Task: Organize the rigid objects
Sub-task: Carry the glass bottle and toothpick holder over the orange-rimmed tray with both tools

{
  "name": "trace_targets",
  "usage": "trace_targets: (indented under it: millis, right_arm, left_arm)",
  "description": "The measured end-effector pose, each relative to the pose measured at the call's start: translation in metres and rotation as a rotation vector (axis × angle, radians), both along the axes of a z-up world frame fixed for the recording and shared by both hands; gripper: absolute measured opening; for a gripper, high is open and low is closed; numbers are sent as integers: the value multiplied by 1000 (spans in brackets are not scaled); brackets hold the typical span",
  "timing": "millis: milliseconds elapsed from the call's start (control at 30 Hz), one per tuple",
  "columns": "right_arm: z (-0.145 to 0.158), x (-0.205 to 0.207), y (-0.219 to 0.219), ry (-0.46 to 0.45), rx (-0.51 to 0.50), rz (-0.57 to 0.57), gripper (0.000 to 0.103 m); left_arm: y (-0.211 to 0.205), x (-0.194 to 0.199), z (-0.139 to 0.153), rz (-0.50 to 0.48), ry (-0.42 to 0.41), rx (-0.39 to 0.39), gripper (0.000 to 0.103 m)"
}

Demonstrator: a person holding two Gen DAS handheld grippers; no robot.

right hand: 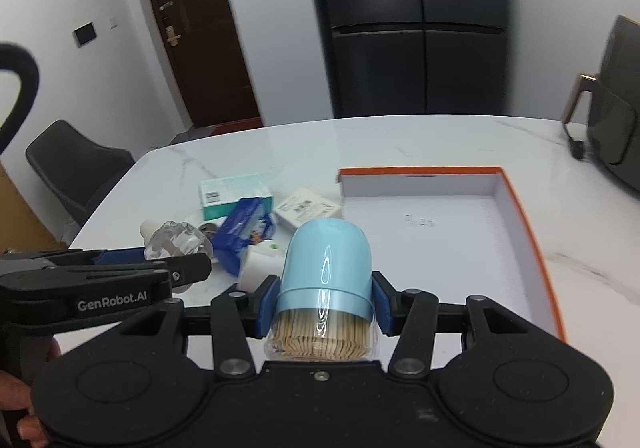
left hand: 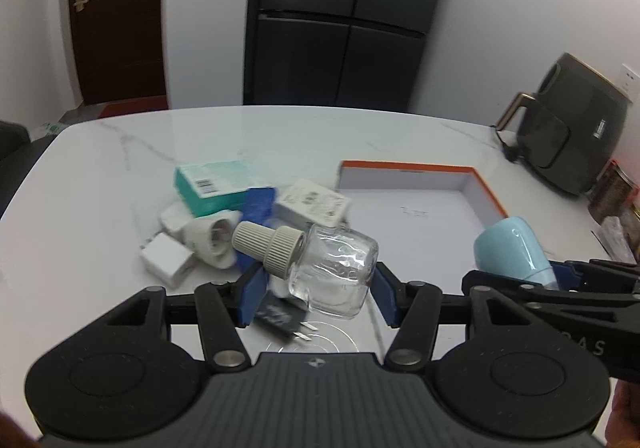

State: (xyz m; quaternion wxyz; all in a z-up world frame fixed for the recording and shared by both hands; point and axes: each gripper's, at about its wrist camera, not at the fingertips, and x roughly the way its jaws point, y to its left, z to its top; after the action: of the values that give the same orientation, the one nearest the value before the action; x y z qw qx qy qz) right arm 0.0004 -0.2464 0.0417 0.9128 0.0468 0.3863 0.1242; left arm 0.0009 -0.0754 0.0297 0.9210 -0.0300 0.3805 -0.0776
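My left gripper [left hand: 318, 286] is shut on a clear glass bottle [left hand: 340, 272] with a ribbed beige cap, held tilted above the table; the bottle also shows in the right wrist view [right hand: 178, 238]. My right gripper [right hand: 324, 302] is shut on a light blue toothpick holder [right hand: 326, 260], toothpicks showing at its clear base; the holder shows at the right of the left wrist view [left hand: 510, 248]. An open white box with an orange rim [left hand: 472, 178] [right hand: 520, 200] lies on the table ahead, to the right.
A pile lies on the white marble table [left hand: 100, 168]: a teal box [left hand: 216, 186], a blue pack [right hand: 244, 232], a white flat box [left hand: 316, 202], white plug adapters [left hand: 192, 240], a black plug [left hand: 280, 316]. An air fryer [left hand: 572, 128] stands far right.
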Motion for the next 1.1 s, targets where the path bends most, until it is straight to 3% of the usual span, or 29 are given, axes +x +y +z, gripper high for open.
trace_targets:
  millis: [567, 1100]
  right_arm:
    - [28, -10, -82, -48, -16, -114, 59]
    - [35, 0, -111, -62, 6, -128, 59]
  left_arm:
    - [-75, 12, 21, -85, -26, -24, 57]
    - [-103, 22, 28, -72, -28, -3, 57]
